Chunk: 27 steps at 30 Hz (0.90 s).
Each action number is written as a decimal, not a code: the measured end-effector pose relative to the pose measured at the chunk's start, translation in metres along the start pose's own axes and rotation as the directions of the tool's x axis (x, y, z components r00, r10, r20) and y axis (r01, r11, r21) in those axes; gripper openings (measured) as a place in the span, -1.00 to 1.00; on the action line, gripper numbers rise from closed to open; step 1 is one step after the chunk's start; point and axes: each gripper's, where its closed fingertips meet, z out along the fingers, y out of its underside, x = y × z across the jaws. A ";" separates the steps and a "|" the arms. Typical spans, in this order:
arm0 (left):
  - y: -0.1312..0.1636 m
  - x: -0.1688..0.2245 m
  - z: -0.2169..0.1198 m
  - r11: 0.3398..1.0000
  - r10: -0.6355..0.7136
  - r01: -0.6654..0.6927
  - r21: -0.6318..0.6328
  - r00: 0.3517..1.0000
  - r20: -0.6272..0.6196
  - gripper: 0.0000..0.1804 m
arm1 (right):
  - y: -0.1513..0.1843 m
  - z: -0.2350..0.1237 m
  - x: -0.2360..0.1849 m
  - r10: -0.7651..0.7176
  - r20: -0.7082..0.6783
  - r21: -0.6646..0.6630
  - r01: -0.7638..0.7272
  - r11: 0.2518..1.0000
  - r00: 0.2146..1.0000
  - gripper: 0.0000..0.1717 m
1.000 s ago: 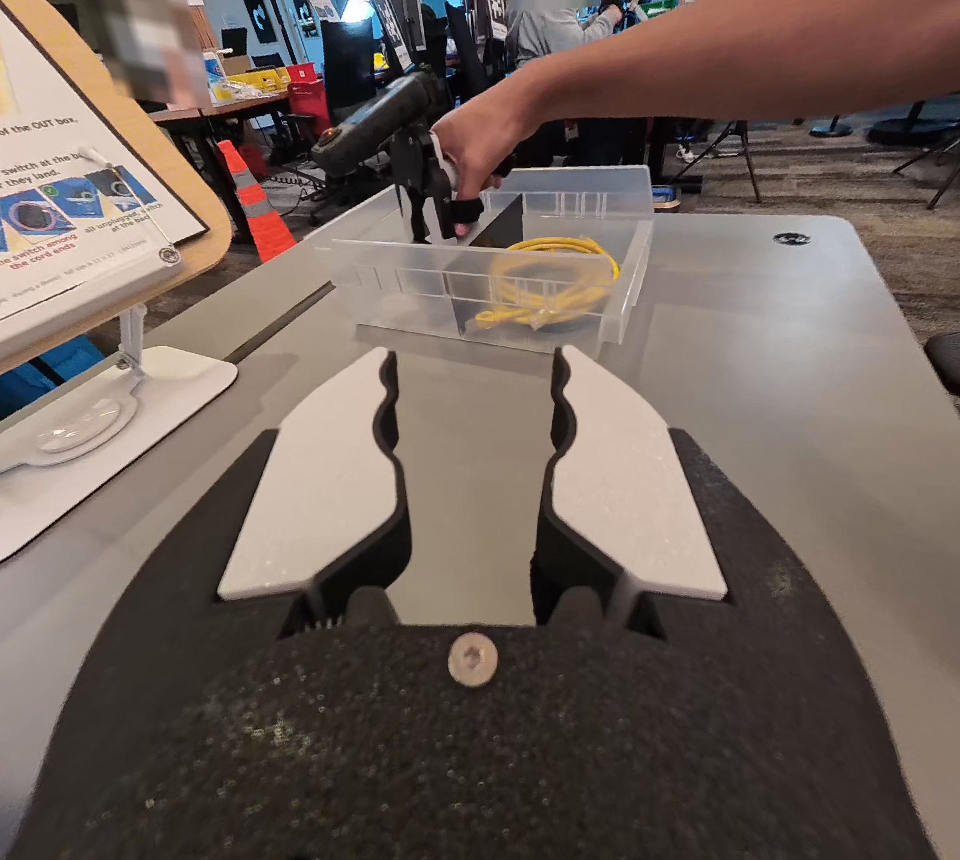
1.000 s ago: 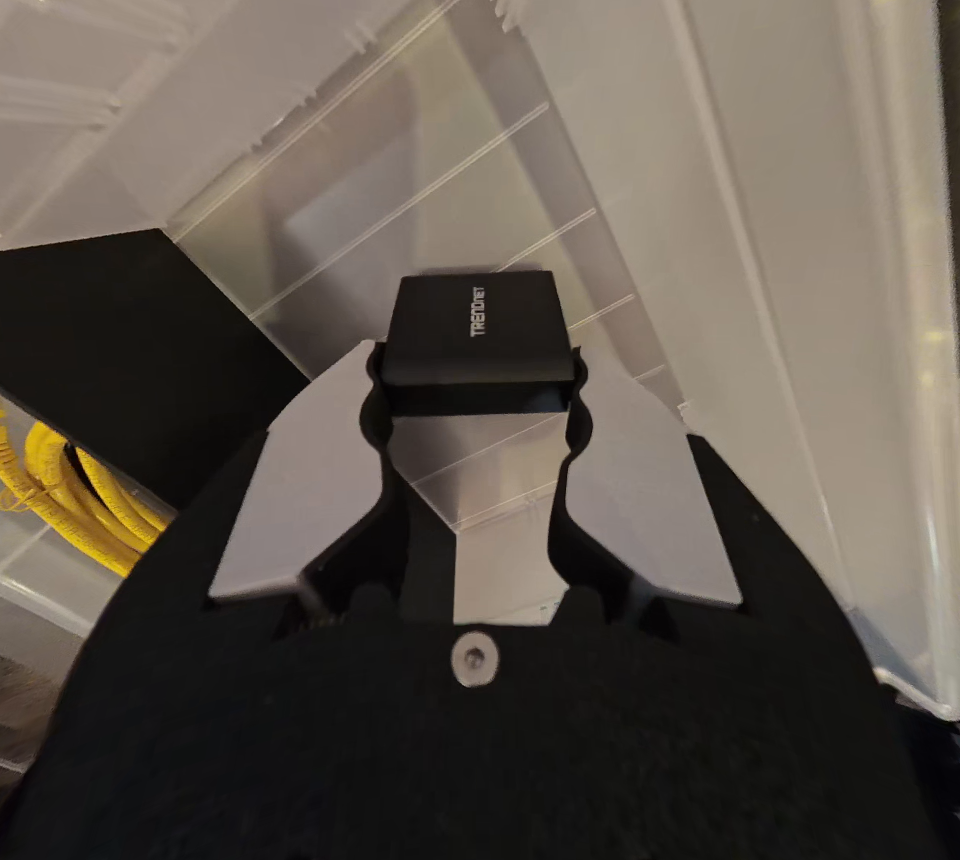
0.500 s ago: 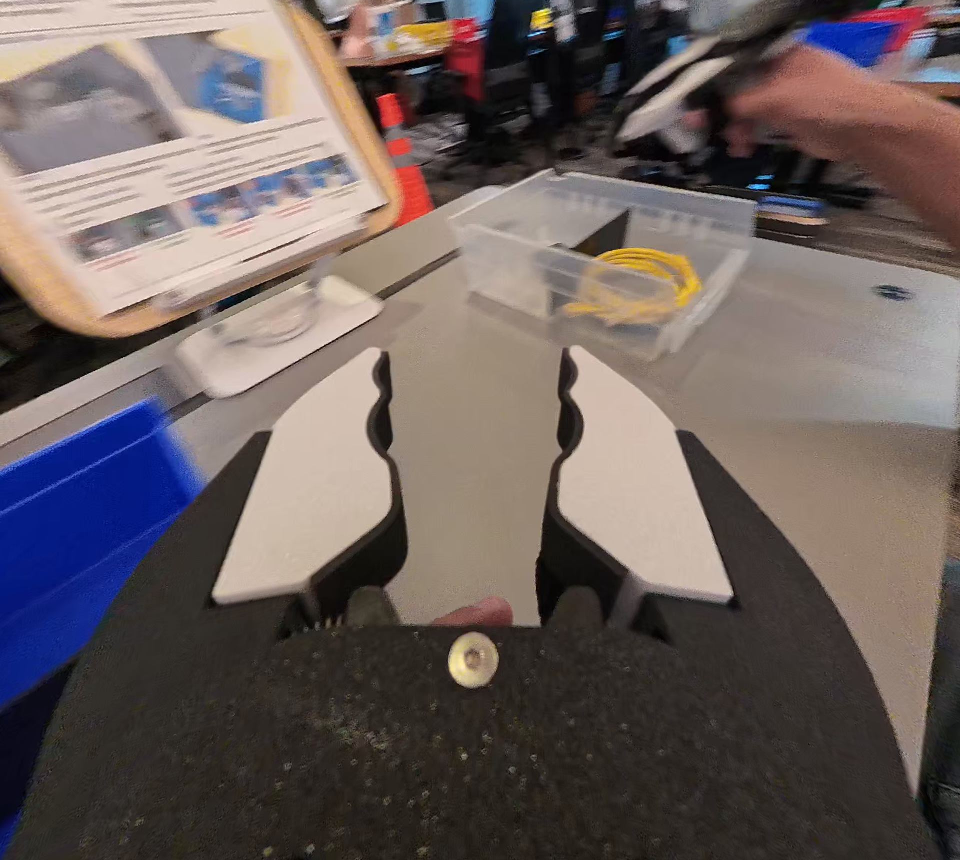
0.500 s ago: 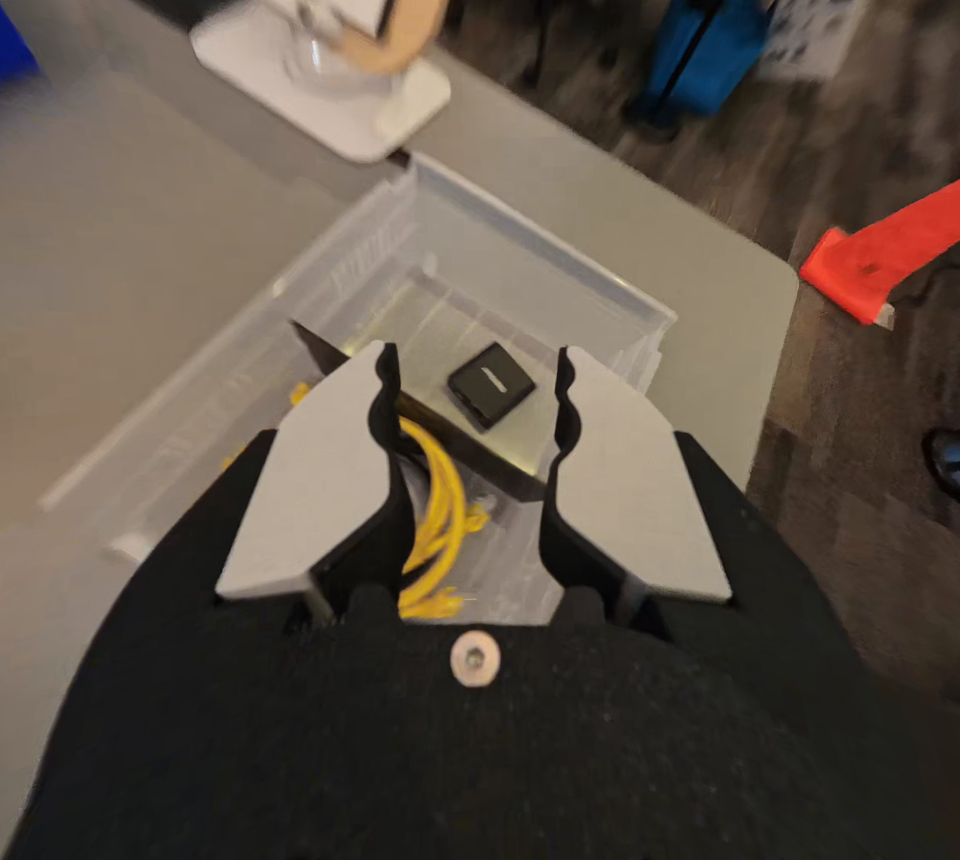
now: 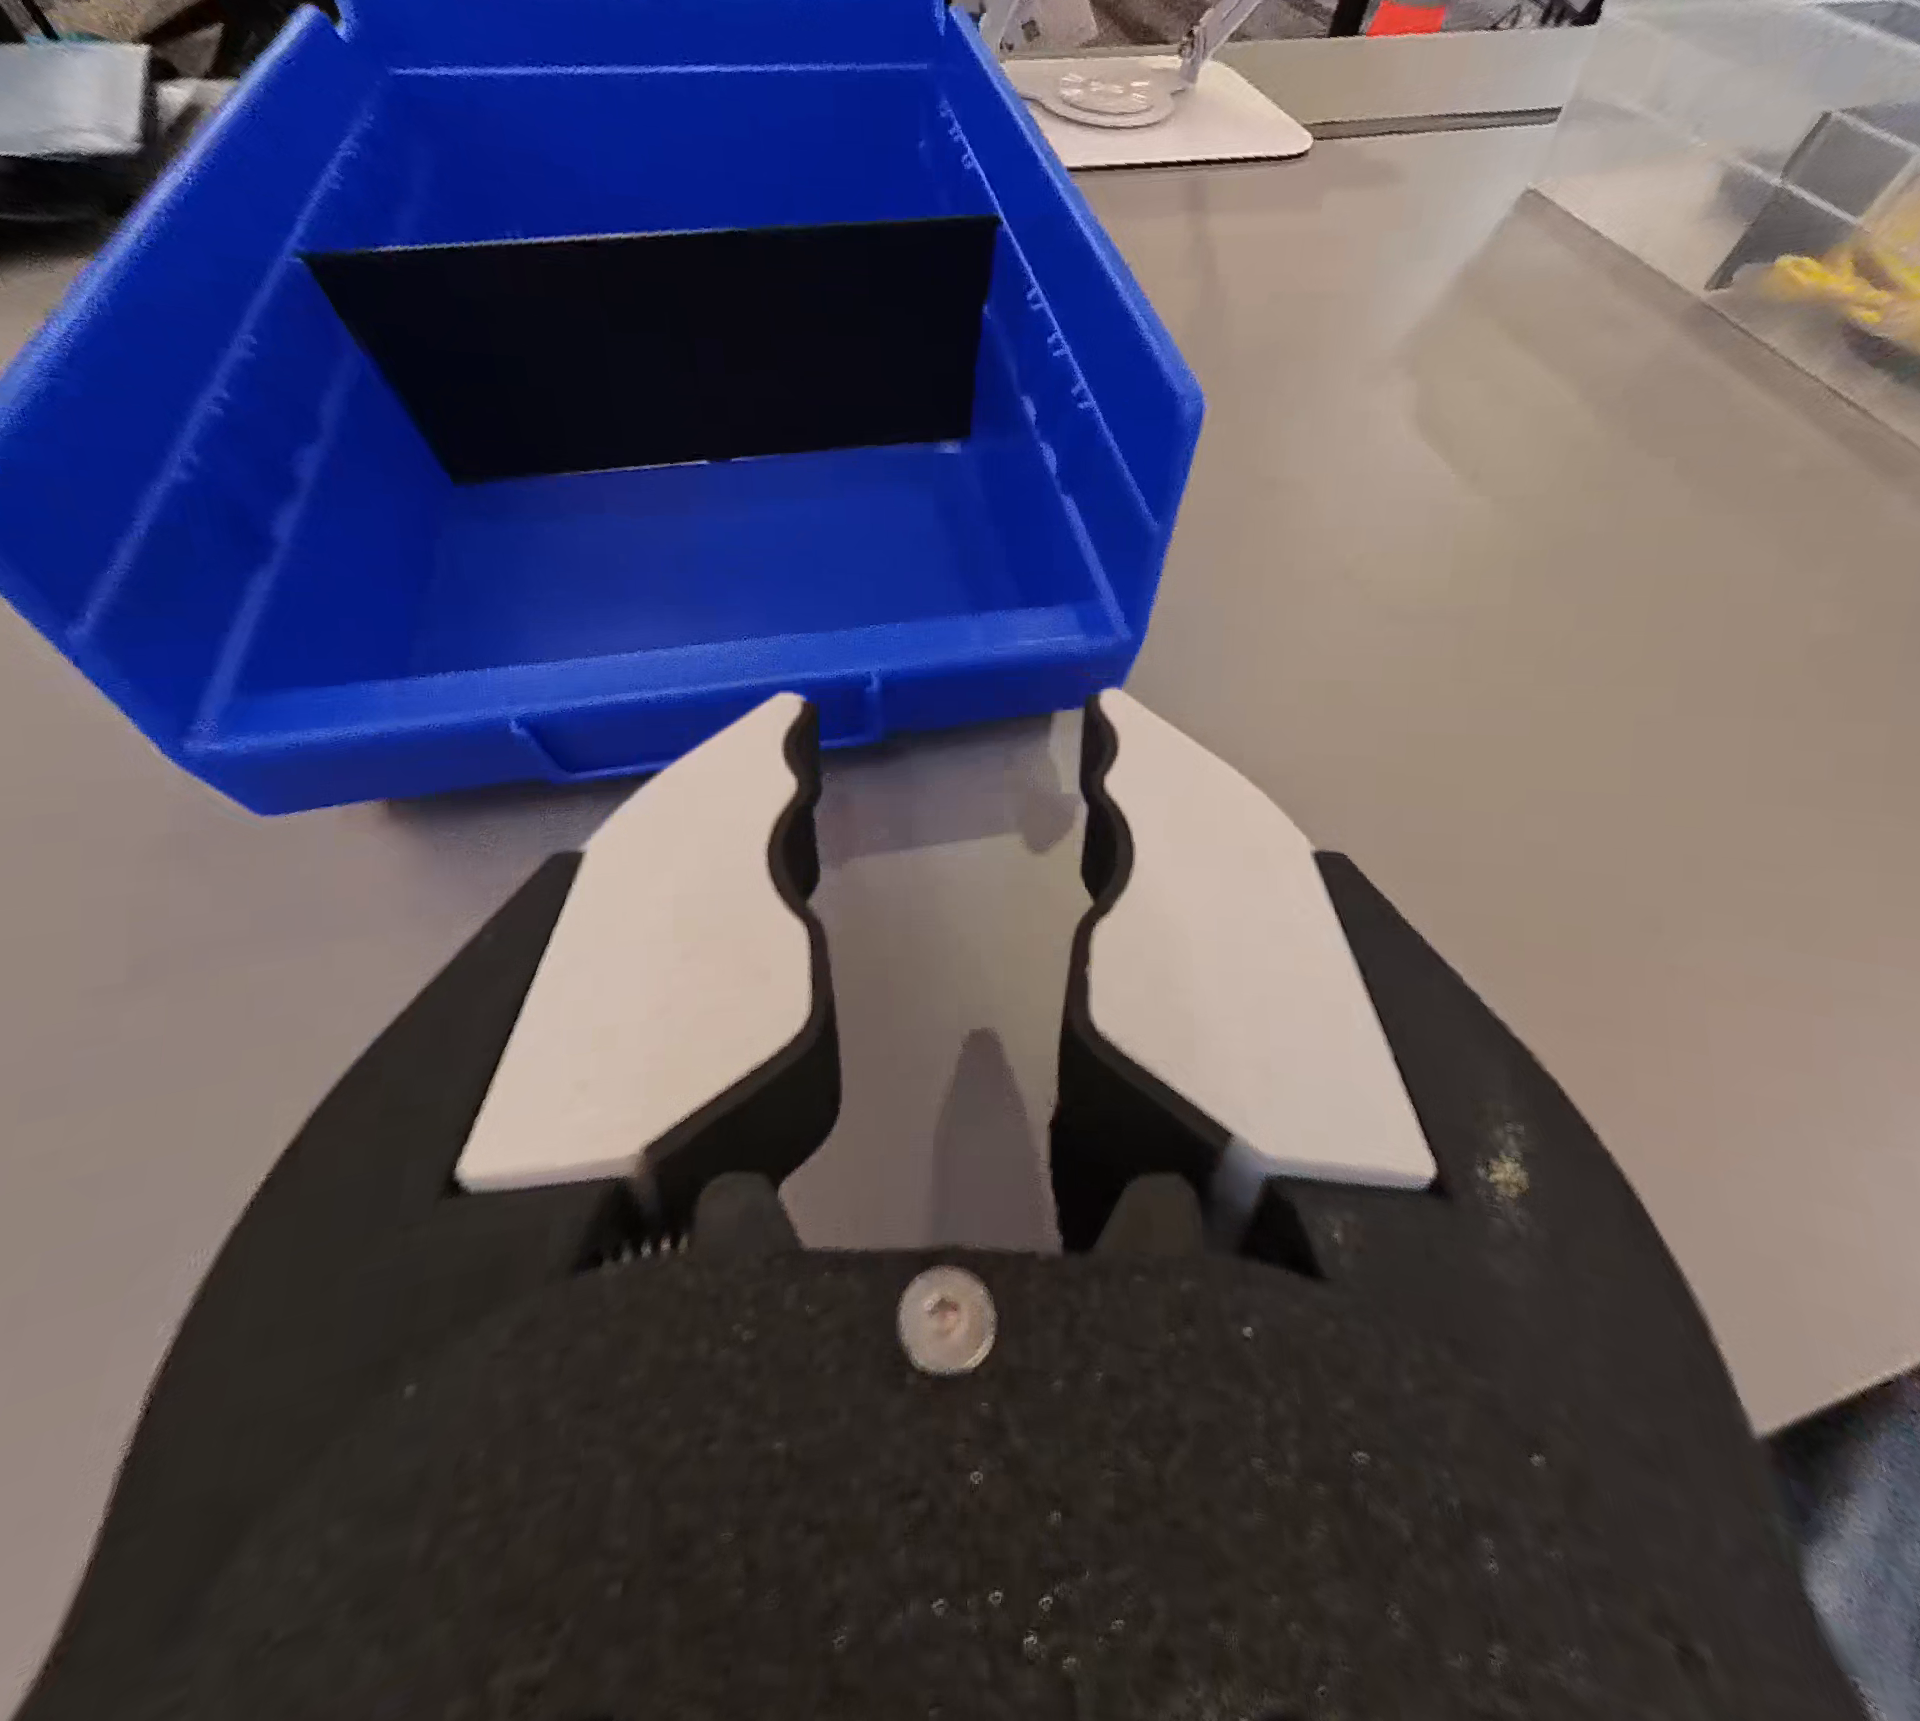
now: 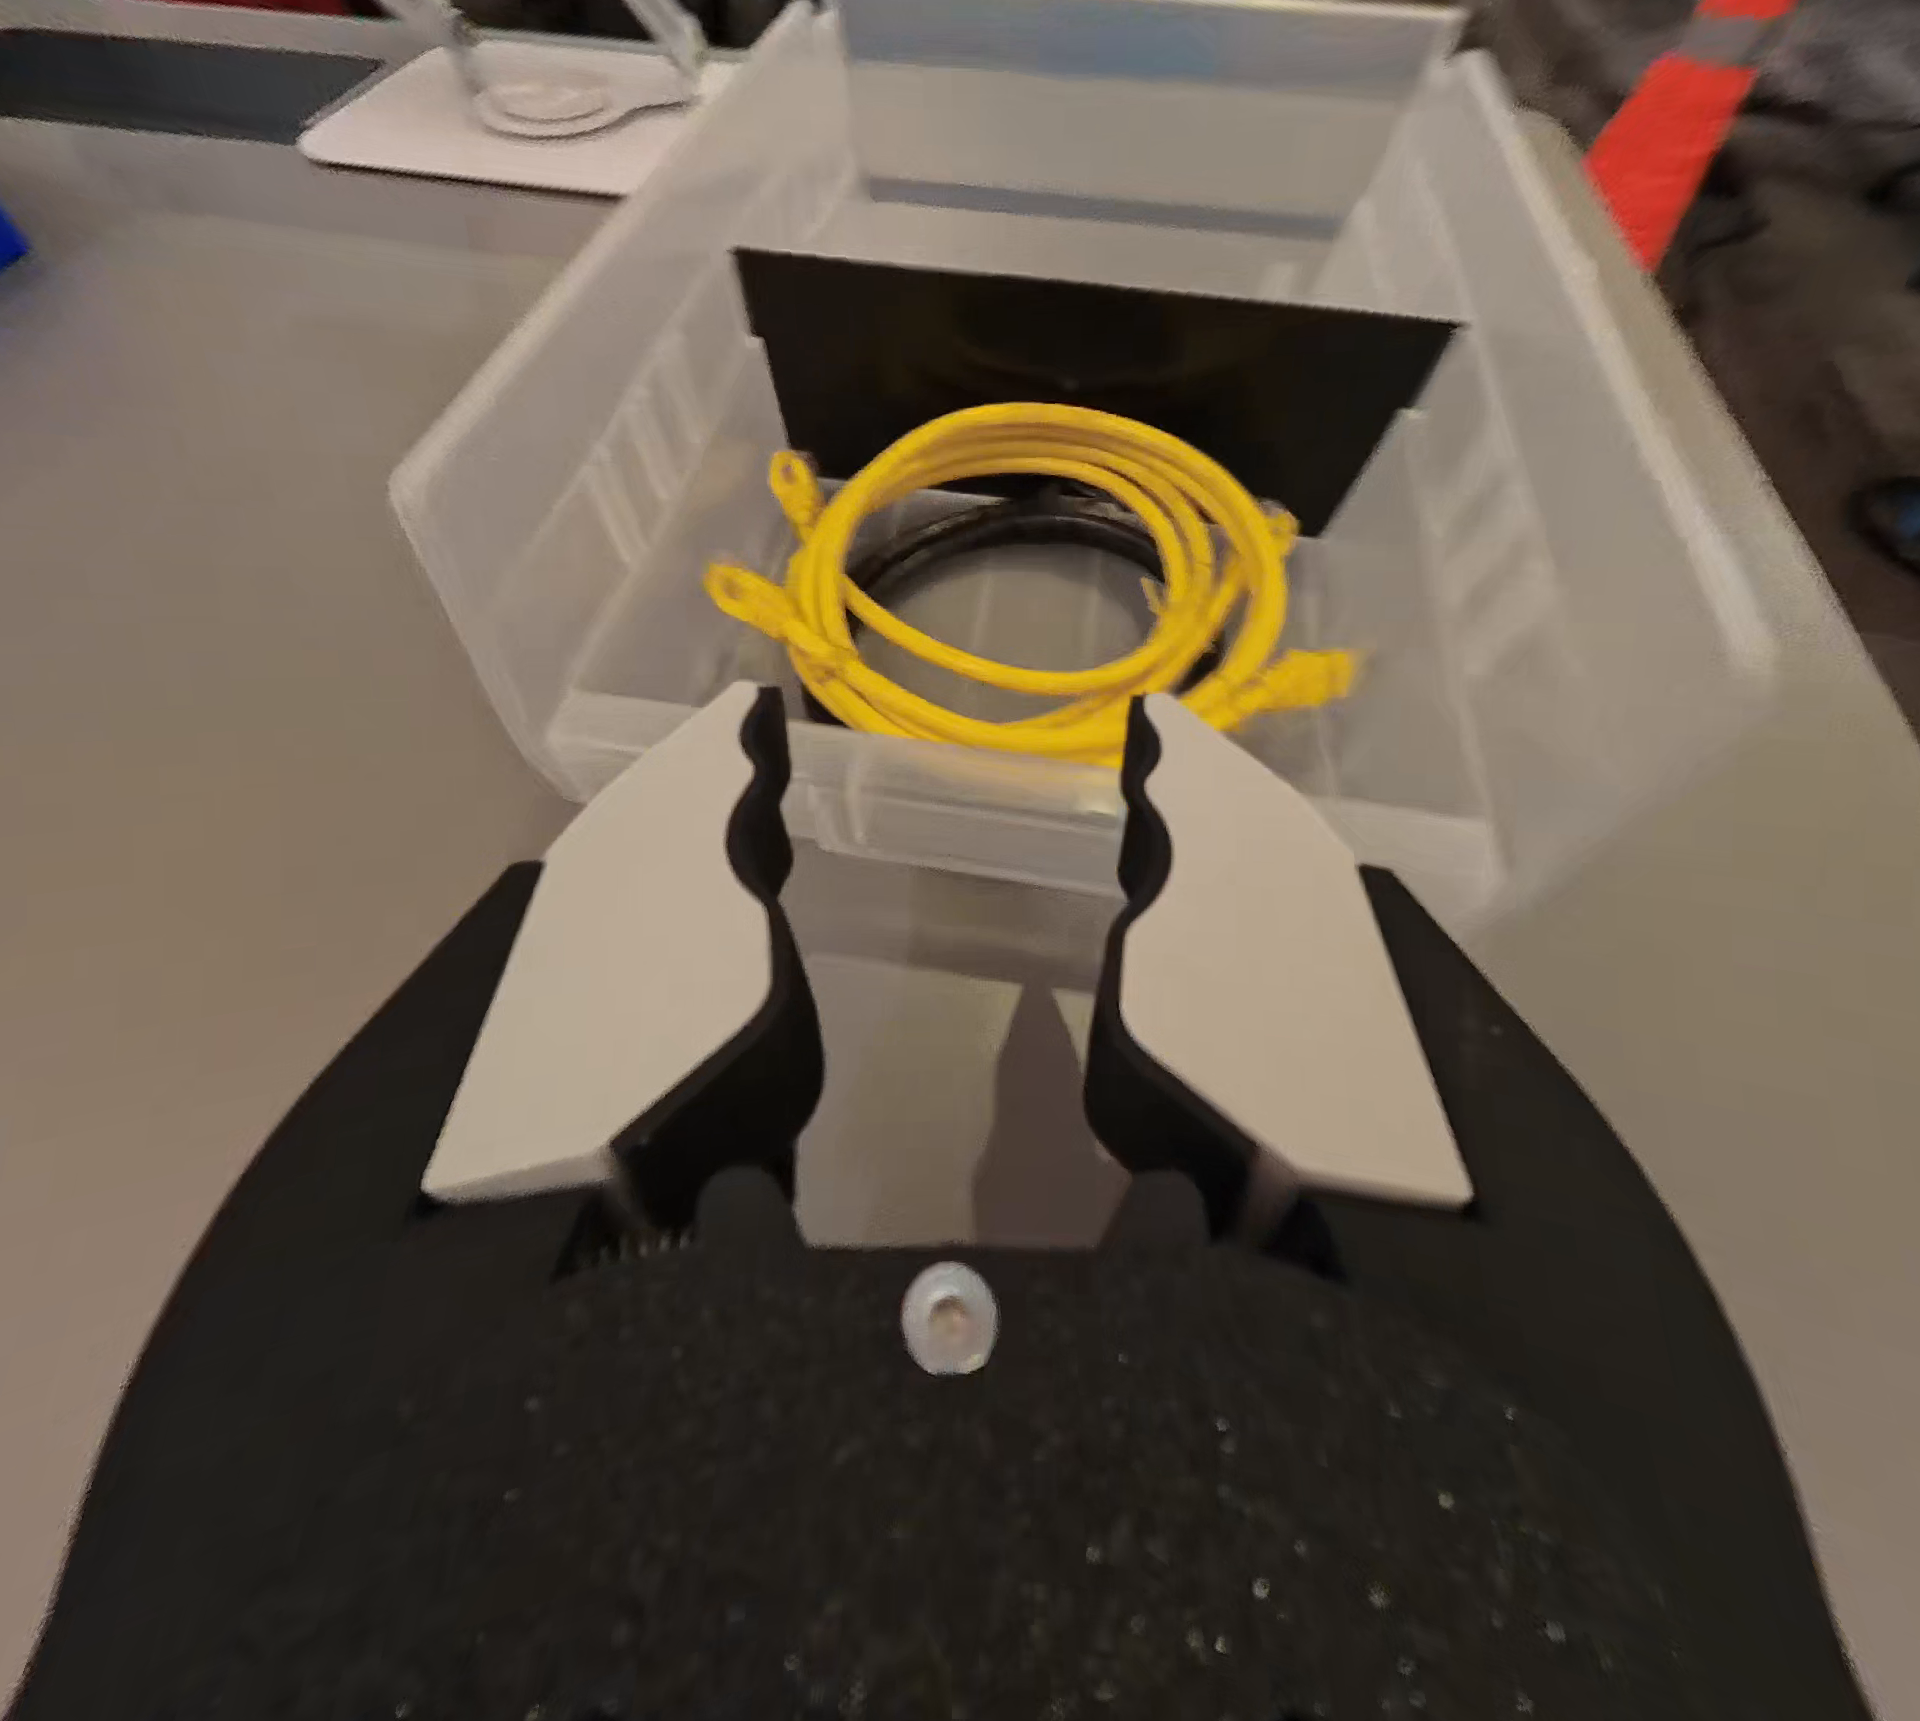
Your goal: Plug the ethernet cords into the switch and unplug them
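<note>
**Both grippers hang bare before their bins**

The left gripper hovers over the grey table with its jaws released and nothing between them, just in front of the low front wall of an open blue plastic bin, which a black divider panel splits crosswise.

The right gripper also has its jaws spread on nothing, at the near rim of a clear plastic bin. The coiled yellow ethernet cords lie in that bin's near compartment, in front of a black divider. The switch cannot be seen. A white stand base sits on the table beyond.
</note>
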 end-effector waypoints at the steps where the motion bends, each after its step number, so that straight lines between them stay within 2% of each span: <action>1: 0.000 0.001 0.000 1.000 -0.020 0.020 0.003 1.000 -0.002 -0.45 | -0.003 -0.010 0.003 0.009 -0.013 0.036 -0.009 0.999 1.000 -0.35; 3: -0.001 -0.002 -0.001 0.999 -0.034 0.033 0.023 0.999 0.014 -0.45 | -0.018 -0.031 0.004 0.032 0.010 0.123 -0.033 0.992 0.999 -0.50; 6: -0.001 -0.012 -0.002 1.000 -0.004 0.003 0.022 0.998 0.059 -0.45 | -0.022 -0.039 0.010 0.019 0.014 0.176 -0.021 0.984 1.000 -0.51; 14: 0.006 -0.027 0.003 1.000 -0.017 0.018 -0.010 0.996 0.087 -0.45 | -0.001 -0.011 0.002 0.061 0.097 0.099 -0.070 0.993 0.993 -0.41; 27: 0.014 -0.022 0.006 0.997 0.050 -0.045 -0.057 0.995 0.090 -0.46 | 0.006 -0.008 -0.006 0.050 0.134 0.063 -0.059 0.996 0.990 -0.41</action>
